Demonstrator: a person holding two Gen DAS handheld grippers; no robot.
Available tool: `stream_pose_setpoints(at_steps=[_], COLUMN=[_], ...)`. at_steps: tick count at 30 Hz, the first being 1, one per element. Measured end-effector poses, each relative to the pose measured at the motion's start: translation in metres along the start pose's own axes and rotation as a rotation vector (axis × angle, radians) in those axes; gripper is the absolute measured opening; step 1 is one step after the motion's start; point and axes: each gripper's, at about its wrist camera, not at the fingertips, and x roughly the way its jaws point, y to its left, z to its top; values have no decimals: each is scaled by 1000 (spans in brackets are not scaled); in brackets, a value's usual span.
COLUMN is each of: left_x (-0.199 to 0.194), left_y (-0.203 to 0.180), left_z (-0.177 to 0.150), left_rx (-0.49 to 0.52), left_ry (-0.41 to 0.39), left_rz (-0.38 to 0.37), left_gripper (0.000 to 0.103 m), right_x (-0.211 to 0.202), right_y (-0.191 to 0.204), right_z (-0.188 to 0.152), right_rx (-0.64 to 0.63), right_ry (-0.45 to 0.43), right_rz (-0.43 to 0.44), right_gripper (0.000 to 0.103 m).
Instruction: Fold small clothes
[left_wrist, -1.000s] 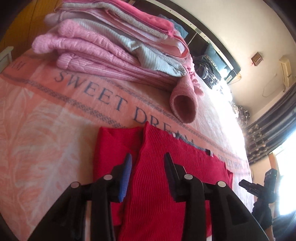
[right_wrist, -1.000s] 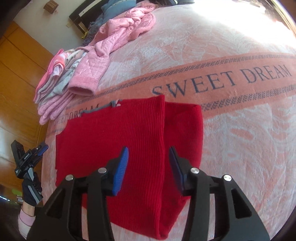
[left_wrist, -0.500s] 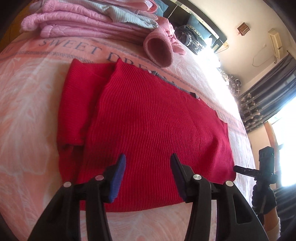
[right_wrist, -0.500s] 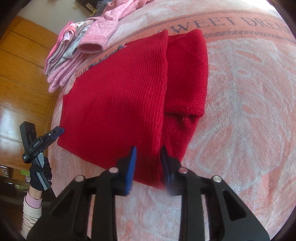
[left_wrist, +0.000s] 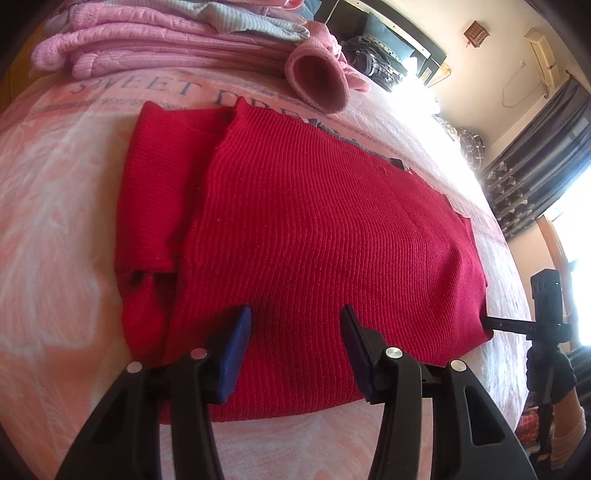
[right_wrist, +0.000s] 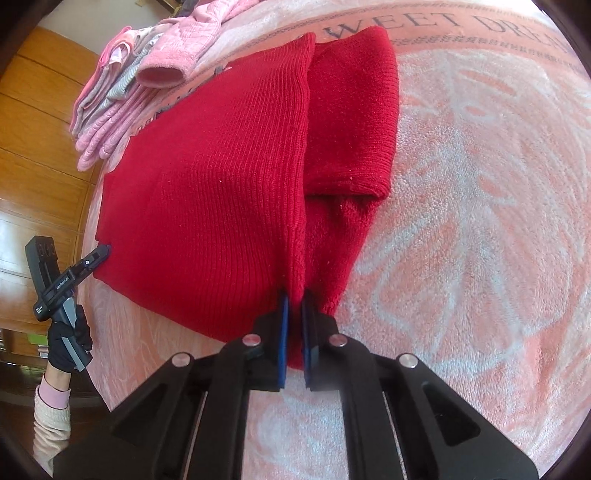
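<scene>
Sweater (left_wrist: 314, 236) red, flat on bed (right_wrist: 480, 184), sleeves tucked in. Right gripper (right_wrist: 294, 314) jaws pinch hem; left gripper (left_wrist: 295, 347) jaws open. Bottom-up fold left.

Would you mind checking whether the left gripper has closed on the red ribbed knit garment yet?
No, the left gripper is open, its jaws spread wide apart above the near edge of the red ribbed knit garment.
</scene>
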Motion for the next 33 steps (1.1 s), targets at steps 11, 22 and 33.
stream_pose_setpoints(at_steps=[11, 22, 33], left_x=[-23, 7, 11], left_y=[-19, -16, -9], left_z=[29, 41, 38], left_rx=[0, -18, -28], left_ry=[-86, -58, -56], left_rz=[-39, -42, -82], left_gripper=[56, 57, 57], right_x=[-46, -13, -4], right_y=[-18, -55, -59], right_z=[23, 45, 54], right_rx=[88, 217, 235], right_ry=[-96, -46, -82], right_rz=[132, 226, 259], right_gripper=[60, 61, 25])
